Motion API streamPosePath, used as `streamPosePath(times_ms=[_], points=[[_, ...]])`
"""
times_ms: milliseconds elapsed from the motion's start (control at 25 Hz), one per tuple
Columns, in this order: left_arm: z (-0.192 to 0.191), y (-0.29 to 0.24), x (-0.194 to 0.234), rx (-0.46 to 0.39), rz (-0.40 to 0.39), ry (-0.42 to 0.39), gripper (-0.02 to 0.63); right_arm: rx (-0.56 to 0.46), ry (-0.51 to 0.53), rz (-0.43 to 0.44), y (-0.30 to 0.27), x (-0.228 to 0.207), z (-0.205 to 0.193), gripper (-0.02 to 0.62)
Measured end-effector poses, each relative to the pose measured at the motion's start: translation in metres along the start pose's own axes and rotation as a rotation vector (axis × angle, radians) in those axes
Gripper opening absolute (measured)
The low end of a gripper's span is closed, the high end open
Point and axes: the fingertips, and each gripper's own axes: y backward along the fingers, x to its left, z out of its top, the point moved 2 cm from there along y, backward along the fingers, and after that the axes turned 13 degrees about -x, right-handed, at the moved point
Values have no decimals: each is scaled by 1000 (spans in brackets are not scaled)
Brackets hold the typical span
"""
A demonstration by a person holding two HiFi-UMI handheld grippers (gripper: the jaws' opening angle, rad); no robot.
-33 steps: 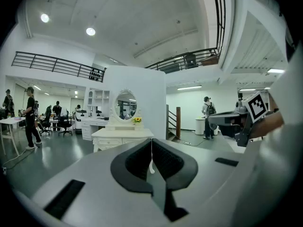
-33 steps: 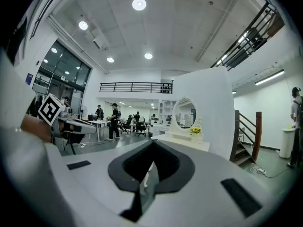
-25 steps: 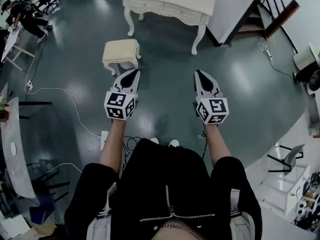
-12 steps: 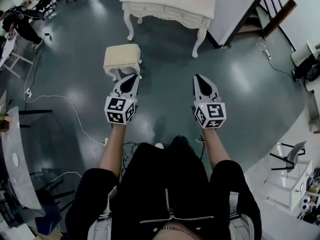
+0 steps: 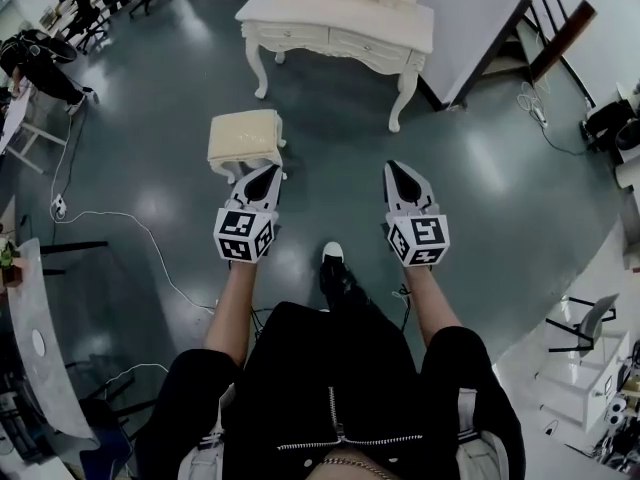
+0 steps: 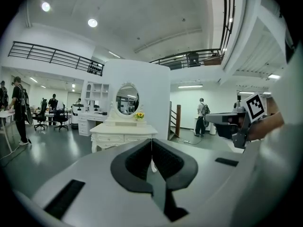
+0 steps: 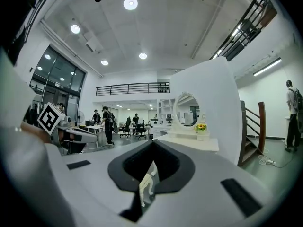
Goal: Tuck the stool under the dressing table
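A cream padded stool [image 5: 244, 137] stands on the grey floor, out in front of the left end of the white dressing table [image 5: 336, 18]. My left gripper [image 5: 266, 169] is shut and empty, its tip just short of the stool's near right corner. My right gripper [image 5: 397, 166] is also shut and empty, over bare floor to the stool's right. In the left gripper view the dressing table [image 6: 124, 133] with its oval mirror [image 6: 127, 99] lies straight ahead, and the right gripper [image 6: 231, 122] shows alongside. The right gripper view shows the table top [image 7: 191, 141] and yellow flowers [image 7: 201, 126].
A white cable [image 5: 130, 223] trails across the floor at left. A partition wall and a staircase [image 5: 520, 30] stand right of the table. People sit at desks [image 5: 40, 53] at far left. A white rack [image 5: 580, 353] is at lower right. My shoe [image 5: 333, 260] steps between the grippers.
The person has walked forward: stool and table have come nearer in the head view, both grippers moved with them, and a shoe now shows between the arms.
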Motion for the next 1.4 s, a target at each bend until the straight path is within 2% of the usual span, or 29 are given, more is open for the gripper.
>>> streamPosePath(times_ms=[320,520,960,1400], points=[[19,-99,58,0,28,-24,21,-13,-9,57,-119,-49,-7,6],[33,-142,100,-9,77,-50,21,-16,-17,132,-196,-62,-12,6],[8,-171,196,33,160,-13,21,26,-46,232,-301,-32,-49,6],[-23,-225,347,76,147,45,21,91,-41,218,-441,3,-91,6]])
